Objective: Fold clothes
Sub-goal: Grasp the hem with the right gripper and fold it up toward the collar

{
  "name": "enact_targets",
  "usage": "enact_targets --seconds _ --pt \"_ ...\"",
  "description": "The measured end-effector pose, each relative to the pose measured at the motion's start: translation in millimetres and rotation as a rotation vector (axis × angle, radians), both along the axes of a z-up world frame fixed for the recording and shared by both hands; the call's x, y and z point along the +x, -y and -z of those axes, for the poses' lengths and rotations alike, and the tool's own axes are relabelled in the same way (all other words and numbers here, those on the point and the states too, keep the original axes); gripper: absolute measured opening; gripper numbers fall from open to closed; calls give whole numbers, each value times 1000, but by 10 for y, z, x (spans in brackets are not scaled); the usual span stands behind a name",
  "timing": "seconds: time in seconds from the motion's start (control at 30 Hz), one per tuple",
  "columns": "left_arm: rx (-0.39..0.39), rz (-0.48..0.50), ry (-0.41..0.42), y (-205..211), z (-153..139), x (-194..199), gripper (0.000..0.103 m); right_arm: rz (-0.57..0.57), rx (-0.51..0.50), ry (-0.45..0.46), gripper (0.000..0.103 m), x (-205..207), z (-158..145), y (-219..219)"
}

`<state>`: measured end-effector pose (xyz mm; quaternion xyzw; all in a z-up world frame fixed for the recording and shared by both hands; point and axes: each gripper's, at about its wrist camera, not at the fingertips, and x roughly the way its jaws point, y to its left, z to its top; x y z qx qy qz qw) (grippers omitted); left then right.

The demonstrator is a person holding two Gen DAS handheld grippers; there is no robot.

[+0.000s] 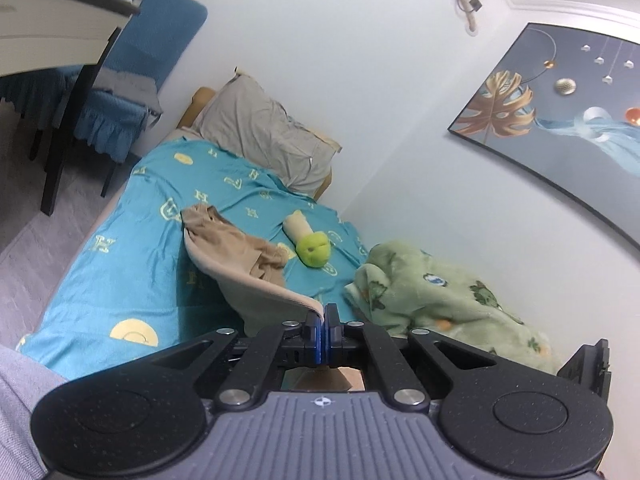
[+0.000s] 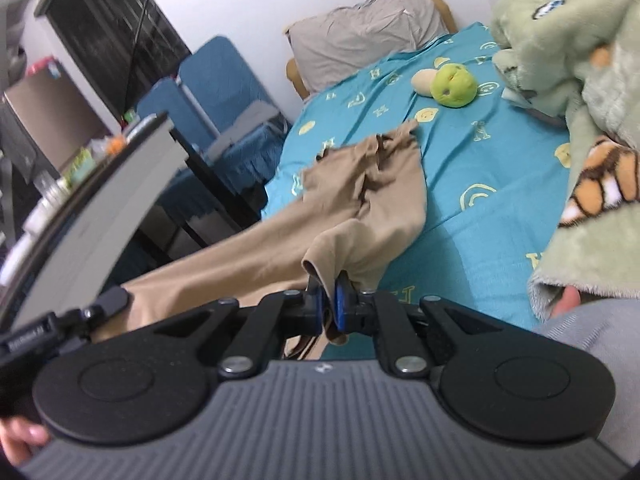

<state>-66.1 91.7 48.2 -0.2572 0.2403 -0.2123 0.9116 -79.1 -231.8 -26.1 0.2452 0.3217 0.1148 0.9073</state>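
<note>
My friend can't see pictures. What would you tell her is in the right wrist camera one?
The right gripper is shut on the edge of a tan stretchy garment that trails across a turquoise bedsheet with yellow letters. Farther back lie a green plush toy and a grey pillow, with a fuzzy green blanket on the right.

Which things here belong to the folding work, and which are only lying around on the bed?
Part of the job:
- tan pants, spread on the blue sheet
- left gripper, shut on the pants' edge
- right gripper, shut on the pants

Just lying about:
- green plush toy
- green blanket
- grey pillow
- blue chairs
</note>
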Motion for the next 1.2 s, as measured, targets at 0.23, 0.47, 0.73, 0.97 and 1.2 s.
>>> enact_targets --seconds 0.23,0.47,0.73,0.97,1.2 --pt "27 -25 24 68 -137 607 1 25 5 25 10 570 -98 103" --pt "120 -85 15 187 -1 1885 1 68 5 -19 10 1717 105 219" --pt "238 -121 -55 224 839 3246 2 115 -31 -153 10 2928 872 237" --pt "324 -78 -160 282 1638 3807 2 93 -139 -270 11 3453 1511 89" --pt "382 -79 -148 426 1541 3667 46 93 -174 -251 12 3476 1458 62"
